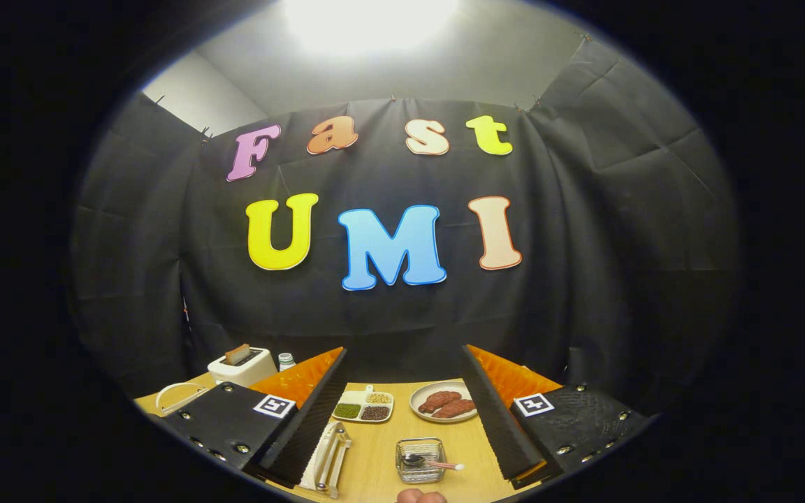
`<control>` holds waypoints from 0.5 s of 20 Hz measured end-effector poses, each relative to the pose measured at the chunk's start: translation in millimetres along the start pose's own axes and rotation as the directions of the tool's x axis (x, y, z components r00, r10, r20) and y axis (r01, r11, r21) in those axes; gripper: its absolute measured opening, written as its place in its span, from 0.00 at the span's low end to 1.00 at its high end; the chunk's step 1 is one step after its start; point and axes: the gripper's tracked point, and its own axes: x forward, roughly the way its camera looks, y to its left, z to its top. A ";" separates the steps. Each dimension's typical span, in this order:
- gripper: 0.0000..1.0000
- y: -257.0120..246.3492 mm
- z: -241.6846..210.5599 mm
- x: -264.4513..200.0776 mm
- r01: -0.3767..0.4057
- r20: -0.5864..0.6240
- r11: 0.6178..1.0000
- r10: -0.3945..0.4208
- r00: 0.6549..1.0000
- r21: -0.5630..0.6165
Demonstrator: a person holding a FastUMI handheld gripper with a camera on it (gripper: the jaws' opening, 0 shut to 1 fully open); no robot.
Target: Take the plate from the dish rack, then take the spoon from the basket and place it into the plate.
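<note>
The gripper (402,419) is held high over the table (374,454), its two fingers spread wide with nothing between them. Between the fingers, looking down, the rack (327,457) sits at about seven o'clock, right beside the left finger, with the white plate (321,453) standing on edge in its slots. The basket (421,460), a small wire one, is at six o'clock, and the spoon (430,462) lies in it with its pink handle poking out over the rim toward three o'clock.

Farther off, at twelve o'clock from the basket, there is a divided dish (363,406) of beans and a meat plate (444,402). A toaster (242,365) with a slice in it stands out at ten o'clock, a bottle (286,360) just beside it. Something pinkish (422,497) shows at the near table edge; I cannot tell what it is.

To my eye nothing has been taken yet, and the plate comes first. The trouble I would expect: the plate is thin and upright, so the fingers could close off-centre and tip it against the slots, or drag the light rack along. The rack hugs the left finger, so a straight drop might knock it. Later, the spoon's handle is slim and could slip, or the basket might lift with it.
</note>
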 end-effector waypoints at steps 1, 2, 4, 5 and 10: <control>0.98 8.9 2.7 1.8 -0.012 -0.004 1.000 0.012 1.000 -0.005; 0.98 16.0 2.3 4.2 -0.020 -0.010 1.000 0.020 1.000 -0.010; 0.98 31.4 3.5 8.9 -0.041 -0.021 0.999 0.041 0.999 -0.014; 0.98 37.1 0.6 11.2 -0.044 -0.038 0.999 0.043 0.998 -0.014; 0.98 66.9 -39.5 20.6 -0.054 -0.262 0.998 0.064 0.963 0.043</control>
